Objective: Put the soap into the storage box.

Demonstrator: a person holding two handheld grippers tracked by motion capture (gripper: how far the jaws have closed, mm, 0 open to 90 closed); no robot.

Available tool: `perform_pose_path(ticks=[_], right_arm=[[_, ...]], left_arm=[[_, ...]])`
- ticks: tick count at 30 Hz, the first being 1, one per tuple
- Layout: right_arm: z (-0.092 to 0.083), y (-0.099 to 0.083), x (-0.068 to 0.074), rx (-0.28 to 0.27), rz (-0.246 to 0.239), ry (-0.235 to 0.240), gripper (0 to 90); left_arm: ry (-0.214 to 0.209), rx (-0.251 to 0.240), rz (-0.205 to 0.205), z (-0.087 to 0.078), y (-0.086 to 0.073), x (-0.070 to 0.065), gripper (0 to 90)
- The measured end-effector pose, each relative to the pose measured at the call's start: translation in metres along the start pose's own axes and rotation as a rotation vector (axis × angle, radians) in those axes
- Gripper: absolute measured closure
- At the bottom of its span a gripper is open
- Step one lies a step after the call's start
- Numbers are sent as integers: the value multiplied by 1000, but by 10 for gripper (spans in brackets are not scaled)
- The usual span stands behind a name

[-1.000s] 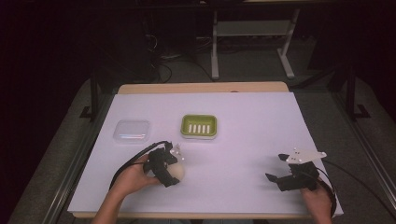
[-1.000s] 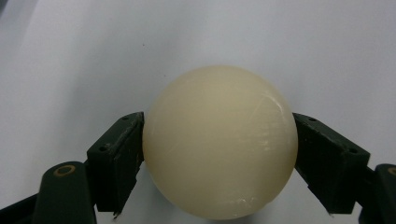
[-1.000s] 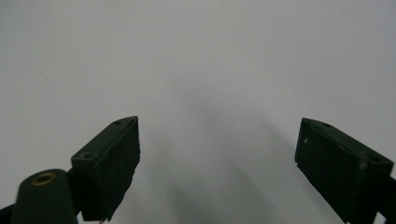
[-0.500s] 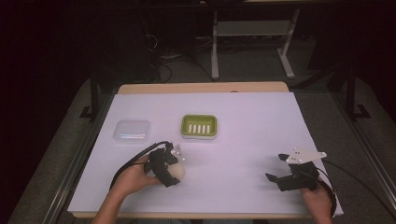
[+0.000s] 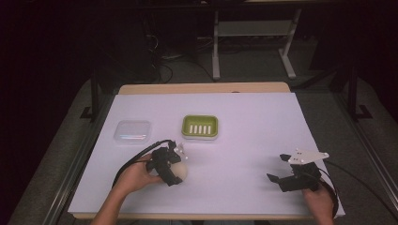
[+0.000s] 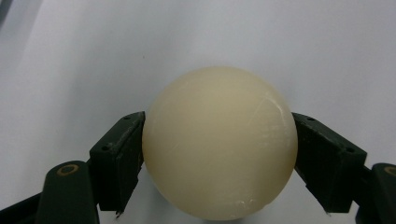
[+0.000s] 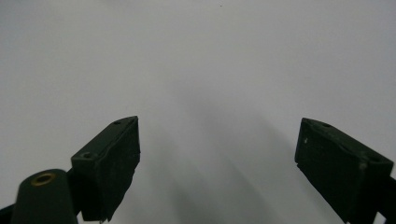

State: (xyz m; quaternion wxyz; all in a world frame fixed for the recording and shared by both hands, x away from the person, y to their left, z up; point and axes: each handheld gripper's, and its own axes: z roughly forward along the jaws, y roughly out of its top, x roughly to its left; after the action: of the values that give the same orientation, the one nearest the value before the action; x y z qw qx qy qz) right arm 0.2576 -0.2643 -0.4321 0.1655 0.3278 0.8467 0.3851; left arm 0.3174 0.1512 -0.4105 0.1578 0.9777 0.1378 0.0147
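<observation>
The left gripper (image 6: 219, 154) has its jaws closed against the two sides of a smooth cream ball (image 6: 219, 142), which sits low over the white surface (image 5: 244, 140) at the near left. Because the flat pads meet a round, slick shape at narrow contact spots, the ball could squirt out and roll off if the squeeze loosens or the hand tilts on the way toward the green soap dish (image 5: 200, 127). The right gripper (image 7: 219, 158) is wide open and empty at the near right, too far off to catch it.

A green soap dish (image 5: 200, 127) with a slotted white insert sits mid-counter (image 5: 263, 126). Well to its left lies a clear lidded plastic box (image 5: 133, 131). White paper covers the counter.
</observation>
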Motion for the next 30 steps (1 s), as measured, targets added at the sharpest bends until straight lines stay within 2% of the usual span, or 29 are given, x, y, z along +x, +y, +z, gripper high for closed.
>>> perform_pose_path(ticks=[18,30], right_arm=[[1,-2,-3,2,4,11,134],[1,-2,-4,-4,8,10,134]], left_arm=[[-48,-9,10,-9,26,24,224],[-44,-7,17,-15,43,35,224]])
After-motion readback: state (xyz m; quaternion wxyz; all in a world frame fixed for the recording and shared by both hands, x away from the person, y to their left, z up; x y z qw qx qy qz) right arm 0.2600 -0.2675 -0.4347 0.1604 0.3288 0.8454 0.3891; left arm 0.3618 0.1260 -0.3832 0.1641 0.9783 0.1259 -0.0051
